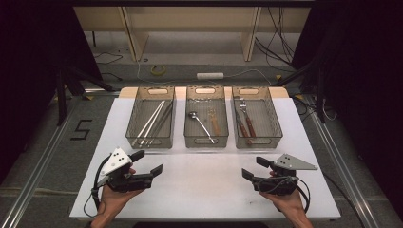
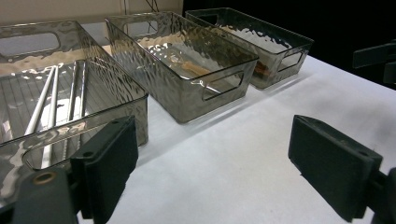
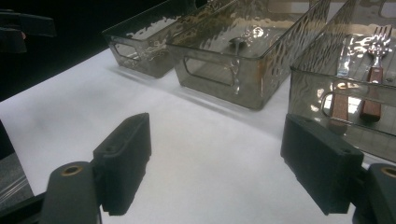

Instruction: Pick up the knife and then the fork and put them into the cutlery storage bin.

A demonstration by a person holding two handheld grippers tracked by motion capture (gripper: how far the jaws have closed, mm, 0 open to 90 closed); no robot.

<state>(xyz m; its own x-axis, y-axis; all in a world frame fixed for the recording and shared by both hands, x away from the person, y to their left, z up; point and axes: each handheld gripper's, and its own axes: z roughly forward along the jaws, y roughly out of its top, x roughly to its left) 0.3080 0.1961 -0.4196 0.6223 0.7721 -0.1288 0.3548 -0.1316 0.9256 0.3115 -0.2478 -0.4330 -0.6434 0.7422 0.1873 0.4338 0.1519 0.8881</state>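
Beyond the far edge of the white table (image 1: 209, 190) I see a yellow tape roll (image 1: 158, 70) and a white power strip (image 1: 210, 75) on the floor. Left of the table I make out a black "5" mark (image 1: 81, 129), and loose cables (image 1: 280, 40) lie past its far right corner.

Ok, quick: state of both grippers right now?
Left gripper: open, holding nothing.
Right gripper: open, holding nothing.
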